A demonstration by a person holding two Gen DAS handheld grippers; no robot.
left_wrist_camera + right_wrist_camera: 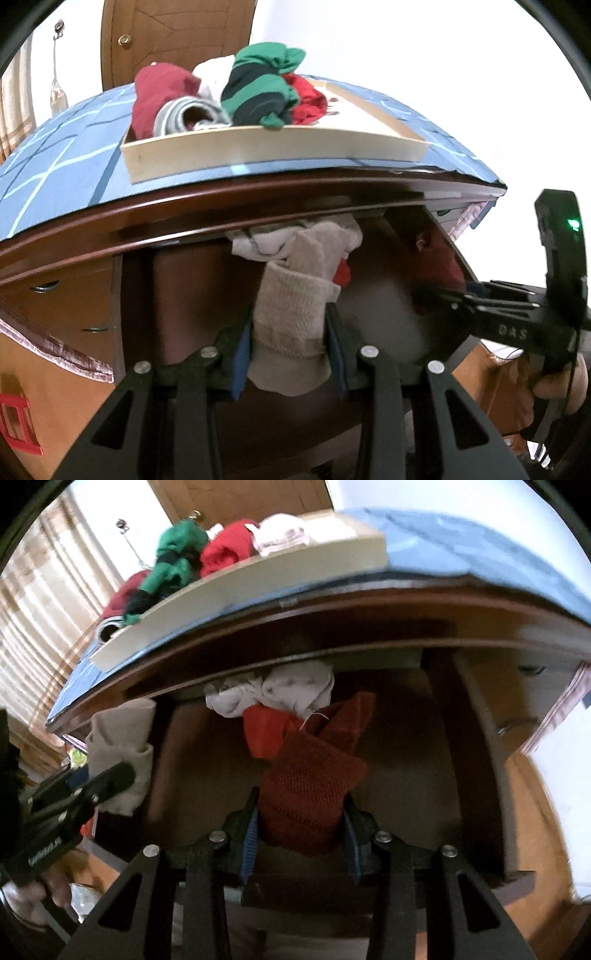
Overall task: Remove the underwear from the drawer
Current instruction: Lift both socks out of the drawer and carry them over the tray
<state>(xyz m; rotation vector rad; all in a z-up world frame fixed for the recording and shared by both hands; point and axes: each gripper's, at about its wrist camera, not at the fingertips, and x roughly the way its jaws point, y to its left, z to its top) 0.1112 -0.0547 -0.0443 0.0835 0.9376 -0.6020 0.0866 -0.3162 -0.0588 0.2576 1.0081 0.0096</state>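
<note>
Inside the open dark-brown wooden drawer point(192, 288), the left gripper point(290, 343) clamps its blue-padded jaws on a beige ribbed-knit garment point(291, 317), while the right gripper point(301, 825) pinches a dark red mesh-weave garment point(308, 794). Above (on the blue-patterned cloth), a pale wooden tray point(273, 147) holds crumpled red, green-striped and white underwear point(258, 92).

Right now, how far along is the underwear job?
Several garments already sit piled in the tray on top. The left gripper is shut on a beige piece, and the right gripper is shut on a dark red piece. White and red pieces remain in the open drawer.
</note>
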